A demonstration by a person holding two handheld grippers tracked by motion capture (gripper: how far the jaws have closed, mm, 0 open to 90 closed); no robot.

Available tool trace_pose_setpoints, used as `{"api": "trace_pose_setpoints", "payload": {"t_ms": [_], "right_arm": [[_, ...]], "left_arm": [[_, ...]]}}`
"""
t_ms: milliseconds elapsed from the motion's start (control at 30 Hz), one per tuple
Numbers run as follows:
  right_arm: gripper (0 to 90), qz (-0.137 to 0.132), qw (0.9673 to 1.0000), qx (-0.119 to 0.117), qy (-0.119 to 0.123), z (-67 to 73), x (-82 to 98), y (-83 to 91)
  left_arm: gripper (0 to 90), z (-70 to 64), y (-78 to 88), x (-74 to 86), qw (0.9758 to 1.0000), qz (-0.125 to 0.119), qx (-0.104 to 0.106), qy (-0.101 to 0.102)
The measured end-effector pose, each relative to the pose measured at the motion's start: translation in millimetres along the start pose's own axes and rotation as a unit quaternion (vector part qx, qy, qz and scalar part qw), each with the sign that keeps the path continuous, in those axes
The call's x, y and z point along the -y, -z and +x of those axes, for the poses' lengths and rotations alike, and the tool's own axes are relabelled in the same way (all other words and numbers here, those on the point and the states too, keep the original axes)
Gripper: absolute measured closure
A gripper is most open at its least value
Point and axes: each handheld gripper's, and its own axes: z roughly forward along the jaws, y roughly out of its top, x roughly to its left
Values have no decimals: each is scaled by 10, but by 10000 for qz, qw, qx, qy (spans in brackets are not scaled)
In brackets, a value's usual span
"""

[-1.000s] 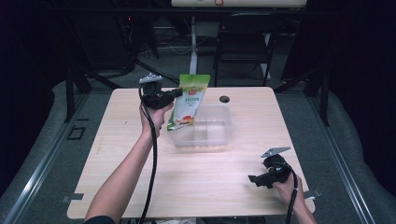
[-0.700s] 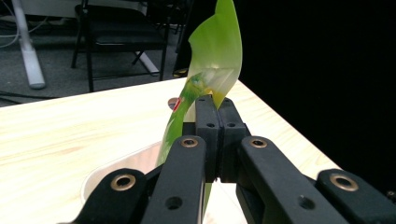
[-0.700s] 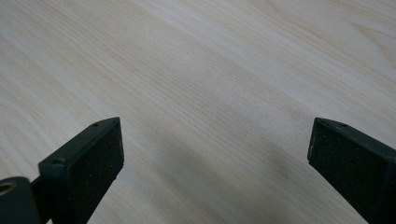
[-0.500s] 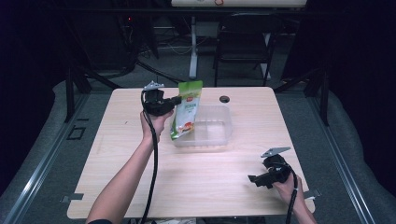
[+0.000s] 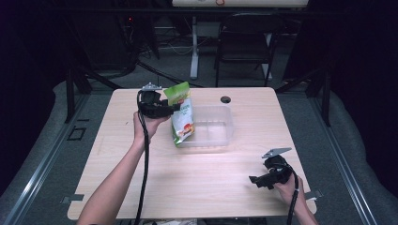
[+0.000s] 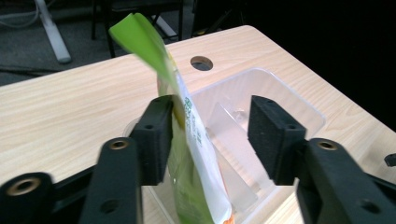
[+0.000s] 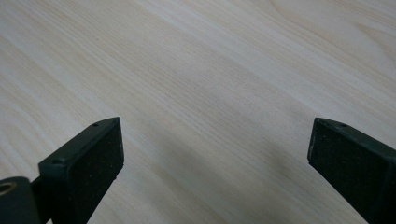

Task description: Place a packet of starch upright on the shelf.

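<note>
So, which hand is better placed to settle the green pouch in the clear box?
The left. The left gripper has just opened around the green pouch at the clear box; the right gripper is far off, open.

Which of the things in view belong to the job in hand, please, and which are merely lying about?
In the job: green pouch, clear plastic tub, left gripper, whose jaws have just been opening with the pouch between them.
Lying about: right gripper resting open, table hole, chair.

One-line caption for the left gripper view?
Left tongs, jaws just opening, release green snack pouch into clear plastic bin.
</note>
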Motion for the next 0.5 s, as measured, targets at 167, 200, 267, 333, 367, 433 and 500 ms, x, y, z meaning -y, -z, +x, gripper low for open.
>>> {"api": "trace_pose_setpoints", "payload": {"t_ms": [167,200,267,333,367,433,500], "right_arm": [[31,0,10000,-48,6,-1,1,6],[31,2,10000,-68,7,-2,1,6],[31,5,10000,-72,13,-3,1,6],[31,0,10000,-57,11,-3,2,6],[31,3,10000,-60,9,-3,2,6],[31,2,10000,-67,5,-4,2,5],[31,6,10000,-70,5,-4,2,4]], "left_arm": [[409,73,-71,-90,9998,65,-122,127],[408,88,-90,-101,9997,73,-167,137],[405,122,-131,-115,9995,137,-211,168],[408,156,-182,-115,9993,175,-234,212],[422,172,-206,-112,9993,210,-240,218],[477,193,-256,-105,9990,317,-264,193],[545,196,-279,-98,9988,324,-303,213]]}}
